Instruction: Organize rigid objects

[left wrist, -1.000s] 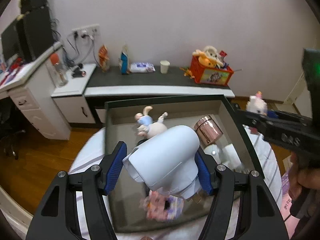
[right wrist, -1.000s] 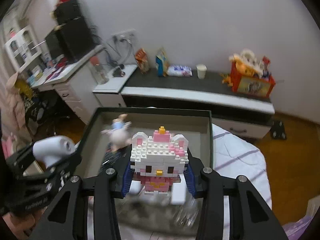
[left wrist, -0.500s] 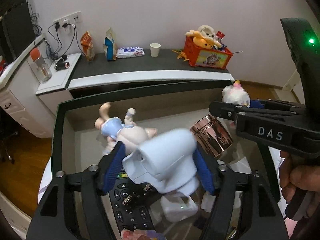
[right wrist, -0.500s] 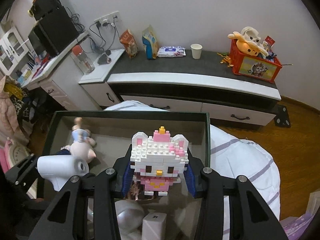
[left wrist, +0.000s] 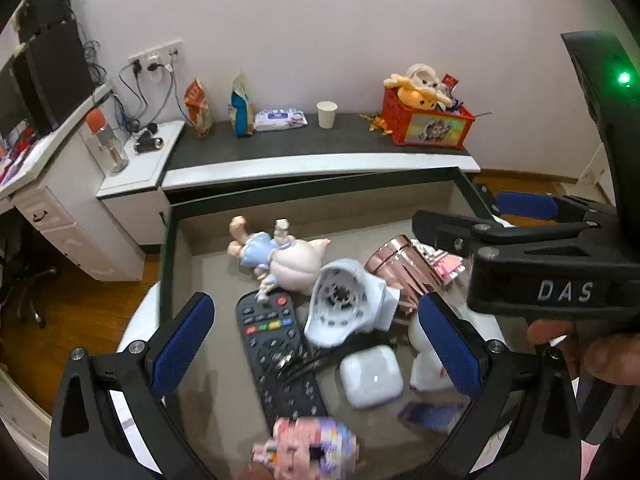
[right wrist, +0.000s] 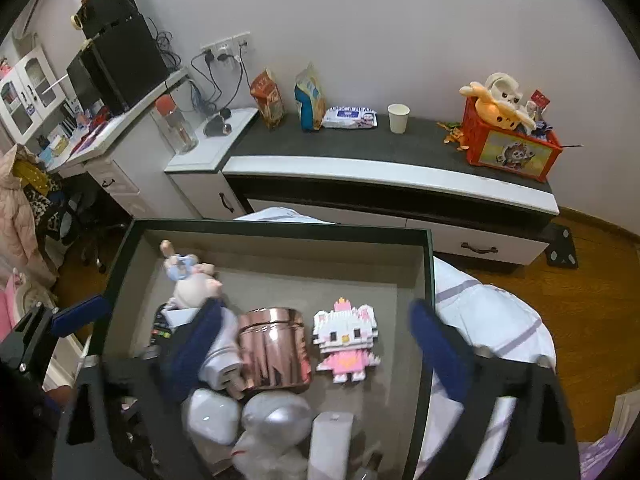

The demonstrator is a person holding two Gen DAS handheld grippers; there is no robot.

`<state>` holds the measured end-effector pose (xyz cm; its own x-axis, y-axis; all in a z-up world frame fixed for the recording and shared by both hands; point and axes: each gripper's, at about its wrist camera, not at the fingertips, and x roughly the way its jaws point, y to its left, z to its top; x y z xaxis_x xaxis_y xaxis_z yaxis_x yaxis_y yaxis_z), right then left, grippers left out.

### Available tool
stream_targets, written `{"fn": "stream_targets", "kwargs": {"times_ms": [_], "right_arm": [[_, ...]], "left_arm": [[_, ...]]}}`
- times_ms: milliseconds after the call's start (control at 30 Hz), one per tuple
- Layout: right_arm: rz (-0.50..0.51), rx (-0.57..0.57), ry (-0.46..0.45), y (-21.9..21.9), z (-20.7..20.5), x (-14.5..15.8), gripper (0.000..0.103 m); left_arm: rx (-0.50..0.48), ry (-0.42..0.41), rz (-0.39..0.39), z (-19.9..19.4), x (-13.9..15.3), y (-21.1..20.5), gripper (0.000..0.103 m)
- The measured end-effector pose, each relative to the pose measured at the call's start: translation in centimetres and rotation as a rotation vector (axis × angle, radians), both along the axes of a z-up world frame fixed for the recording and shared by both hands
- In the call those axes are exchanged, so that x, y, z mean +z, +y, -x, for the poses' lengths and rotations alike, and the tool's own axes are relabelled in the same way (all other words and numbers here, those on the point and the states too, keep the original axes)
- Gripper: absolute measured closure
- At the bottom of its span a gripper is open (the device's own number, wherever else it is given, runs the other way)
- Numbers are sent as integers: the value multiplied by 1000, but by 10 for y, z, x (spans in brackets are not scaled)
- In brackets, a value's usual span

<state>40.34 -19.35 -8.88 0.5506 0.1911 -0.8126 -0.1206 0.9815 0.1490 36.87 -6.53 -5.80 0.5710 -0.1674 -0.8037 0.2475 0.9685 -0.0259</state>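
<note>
My left gripper (left wrist: 316, 332) has its jaws opening wide over the dark box (left wrist: 168, 240). The white hair dryer (left wrist: 344, 304) lies loose below, between the blue pads and clear of both. It rests against a black remote (left wrist: 276, 352) and a copper cup (left wrist: 404, 268). My right gripper (right wrist: 316, 332) is opening too. The pink and white brick cat (right wrist: 346, 338) lies flat on the box floor (right wrist: 360, 272) between its fingers, untouched, beside the copper cup (right wrist: 274, 348).
The box also holds a pig doll (left wrist: 280, 256), a white earbud case (left wrist: 370, 374), a blurred pink brick toy (left wrist: 308, 448) and white items (right wrist: 276, 420). It sits on a white striped cover (right wrist: 492, 312). A low cabinet (right wrist: 380, 168) stands behind.
Both grippers have opened and let go. The hair dryer has dropped into the box by the remote, and the brick cat now lies on the box floor beside the copper cup.
</note>
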Motion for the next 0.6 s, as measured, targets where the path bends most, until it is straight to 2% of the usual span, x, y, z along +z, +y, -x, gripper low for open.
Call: {"fn": "stream_targets", "kwargs": {"times_ms": [267,600], "right_arm": [[18,21,-58,20,55,36,0],[43,32,-146,40,171,74,0]], "left_arm": [[36,-55,34,55,33,29,0],[74,-96,81,152,62,67,0]]}}
